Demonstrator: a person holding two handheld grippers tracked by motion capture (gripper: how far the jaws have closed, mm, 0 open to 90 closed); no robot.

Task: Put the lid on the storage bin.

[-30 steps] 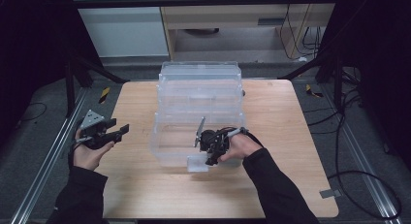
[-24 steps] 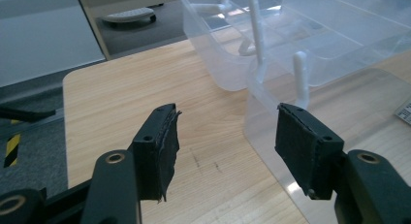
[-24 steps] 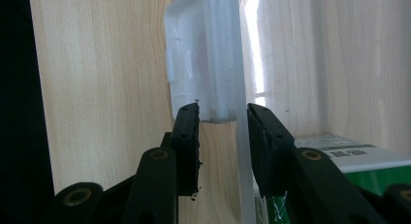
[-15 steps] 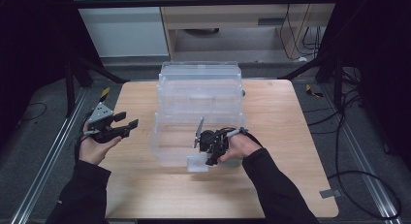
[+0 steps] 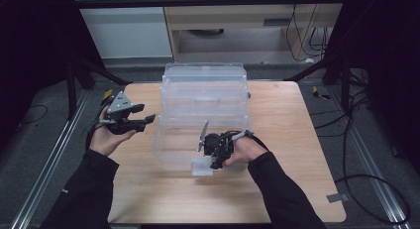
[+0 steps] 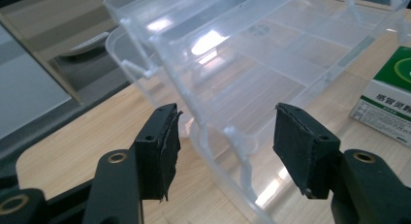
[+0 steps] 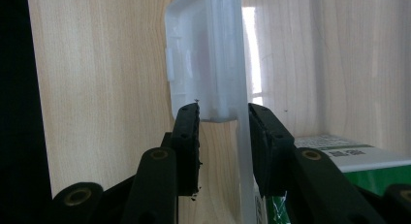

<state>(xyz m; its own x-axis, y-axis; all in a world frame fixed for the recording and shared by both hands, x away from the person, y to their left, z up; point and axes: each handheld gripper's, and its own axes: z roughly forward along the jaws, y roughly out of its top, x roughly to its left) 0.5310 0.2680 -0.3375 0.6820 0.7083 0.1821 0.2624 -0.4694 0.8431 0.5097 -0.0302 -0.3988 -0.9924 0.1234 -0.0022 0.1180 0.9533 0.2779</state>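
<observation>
Clear plastic tiered storage box (image 5: 205, 102) sits on the wooden tabletop (image 5: 287, 140). Right tool (image 5: 214, 157) pinches its front latch tab (image 7: 203, 64). Left tool (image 5: 141, 117), spread and empty, hovers beside the box.

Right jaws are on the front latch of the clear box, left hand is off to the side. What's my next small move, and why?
Probably bring the left gripper in to steady the clear box. Its jaws stand open with nothing between them, beside the box's left wall, while the right gripper is clamped on the latch, so pulling may shift the box.
</observation>
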